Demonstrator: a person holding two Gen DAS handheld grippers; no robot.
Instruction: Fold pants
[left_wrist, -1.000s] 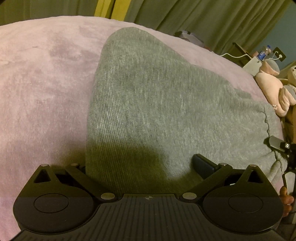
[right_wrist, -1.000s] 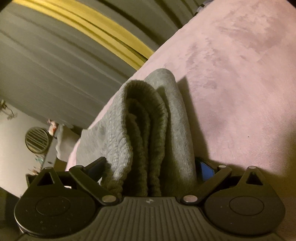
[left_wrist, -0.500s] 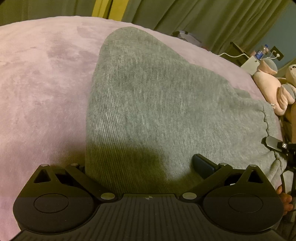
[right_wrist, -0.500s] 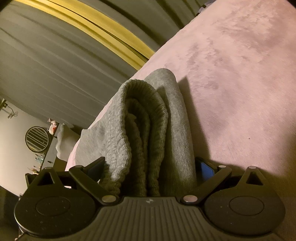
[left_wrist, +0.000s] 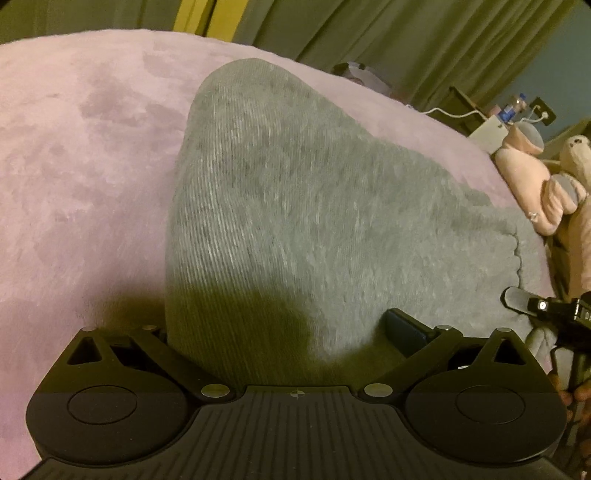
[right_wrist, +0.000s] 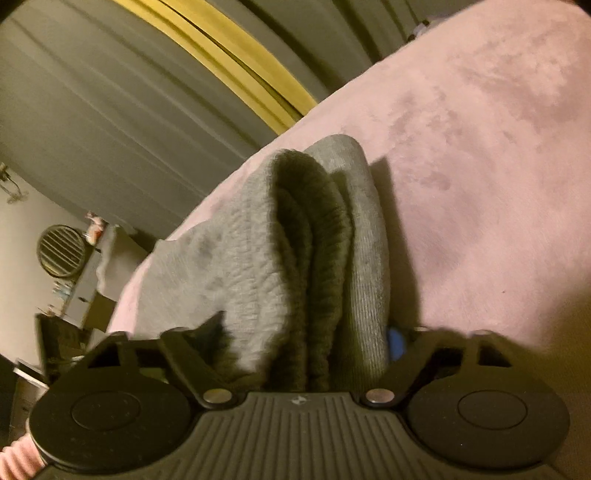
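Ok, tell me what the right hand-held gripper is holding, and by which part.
The gray pants, by their bunched ribbed end. The right hand-held gripper has just been closing its jaws on those stacked layers, which fill the gap between them.

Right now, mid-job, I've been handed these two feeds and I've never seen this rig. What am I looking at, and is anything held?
There is no robot arm. A person holds a two-fingered tool in each hand, and each tool carries a wide-angle camera looking along its fingers. The black shape at the bottom of each picture is the tool itself. One picture is from the left gripper, the other from the right gripper. Grey pants, already folded, lie on a pink bed cover, with plush toys beside the bed. The left fingers stand wide apart around the pants' near edge and do not seem to pinch it. The right fingers have just been closing on the thick stacked end of the pants, which fills the gap between them.
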